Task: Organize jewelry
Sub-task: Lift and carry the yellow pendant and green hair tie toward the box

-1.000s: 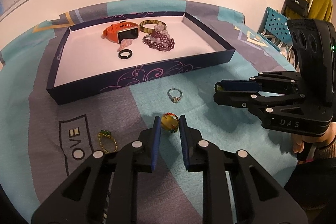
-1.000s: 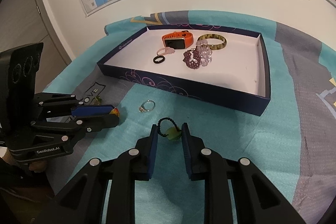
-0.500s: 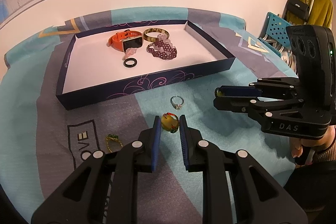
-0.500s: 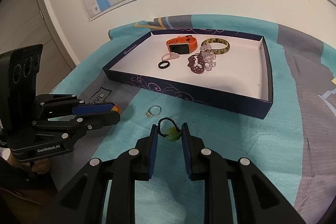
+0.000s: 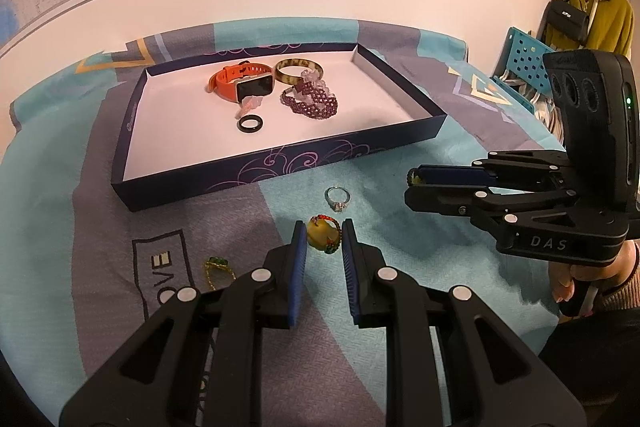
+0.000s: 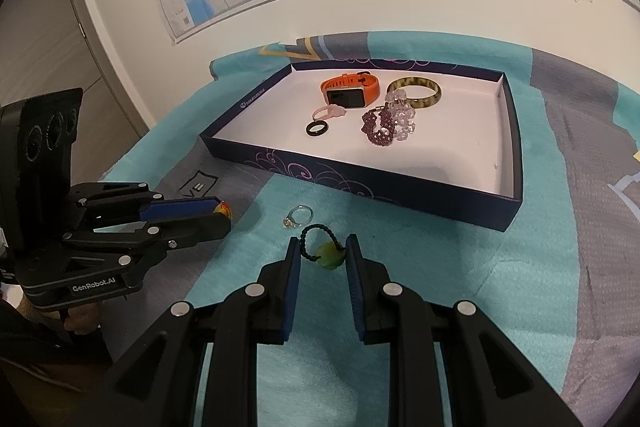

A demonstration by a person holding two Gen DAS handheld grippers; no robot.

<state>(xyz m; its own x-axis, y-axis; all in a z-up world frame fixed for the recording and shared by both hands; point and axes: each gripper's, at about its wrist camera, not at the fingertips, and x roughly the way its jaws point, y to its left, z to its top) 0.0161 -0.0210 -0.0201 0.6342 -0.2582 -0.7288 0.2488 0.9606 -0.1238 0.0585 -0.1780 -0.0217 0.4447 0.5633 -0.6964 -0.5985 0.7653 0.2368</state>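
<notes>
My left gripper (image 5: 323,235) is shut on a yellow bead ring with a red-green band (image 5: 321,235), held above the cloth. My right gripper (image 6: 320,254) is shut on a green bead on a black cord loop (image 6: 329,255). A silver ring (image 5: 337,196) lies on the cloth before the dark blue tray (image 5: 280,167); it also shows in the right wrist view (image 6: 297,217). The tray (image 6: 360,183) holds an orange watch (image 5: 244,85), a tortoise bangle (image 5: 298,71), a purple bead bracelet (image 5: 310,103), a black ring (image 5: 250,123) and a pink ring (image 6: 328,112).
A gold ring with a green stone (image 5: 218,267) lies on the cloth left of my left gripper. The cloth-covered table meets a wall with a map behind the tray. A blue crate (image 5: 524,63) and hanging clothes stand at the far right.
Both grippers have lifted and drawn back a little with their pieces still held; the tray and the silver ring look farther off. Nothing on the cloth has moved.
</notes>
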